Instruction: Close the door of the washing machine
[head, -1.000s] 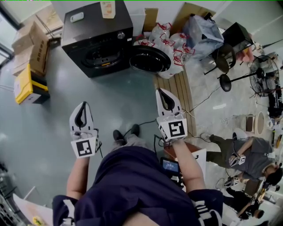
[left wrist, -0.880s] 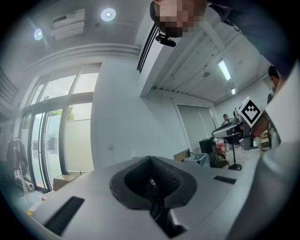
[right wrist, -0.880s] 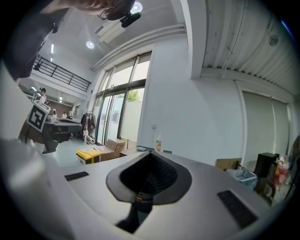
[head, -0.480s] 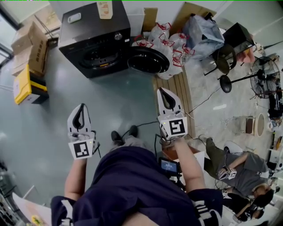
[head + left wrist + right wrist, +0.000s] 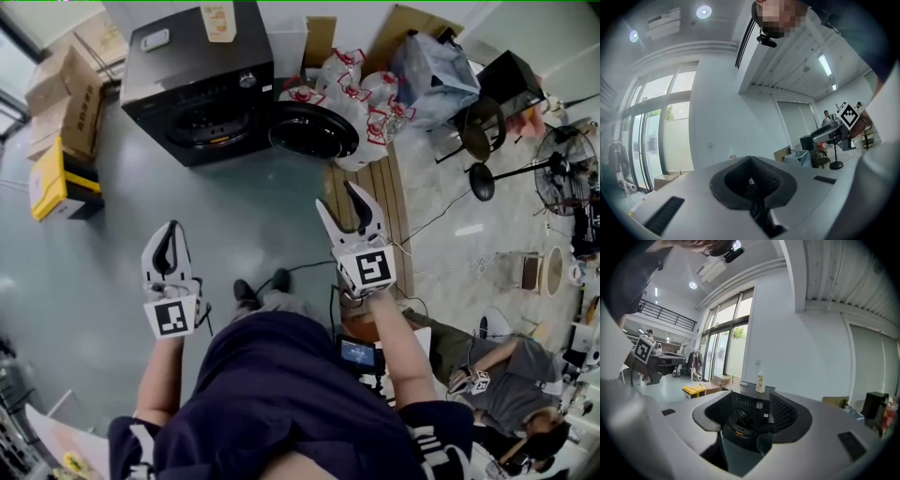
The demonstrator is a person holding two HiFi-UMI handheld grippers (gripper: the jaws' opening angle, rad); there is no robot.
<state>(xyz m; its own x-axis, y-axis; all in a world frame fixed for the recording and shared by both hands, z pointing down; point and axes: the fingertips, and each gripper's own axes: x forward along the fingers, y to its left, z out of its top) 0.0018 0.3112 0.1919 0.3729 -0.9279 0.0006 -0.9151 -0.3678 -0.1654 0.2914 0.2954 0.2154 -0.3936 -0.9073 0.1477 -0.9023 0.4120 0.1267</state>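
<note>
While the door (image 5: 314, 129) stands wide open at the washer's (image 5: 202, 94) right side, well ahead of both grippers, the right gripper (image 5: 337, 197), jaws opening with nothing between them, should get behind the door's outer face and swing it toward the washer's drum. The left gripper (image 5: 172, 232), jaws together and empty, is not needed.
</note>
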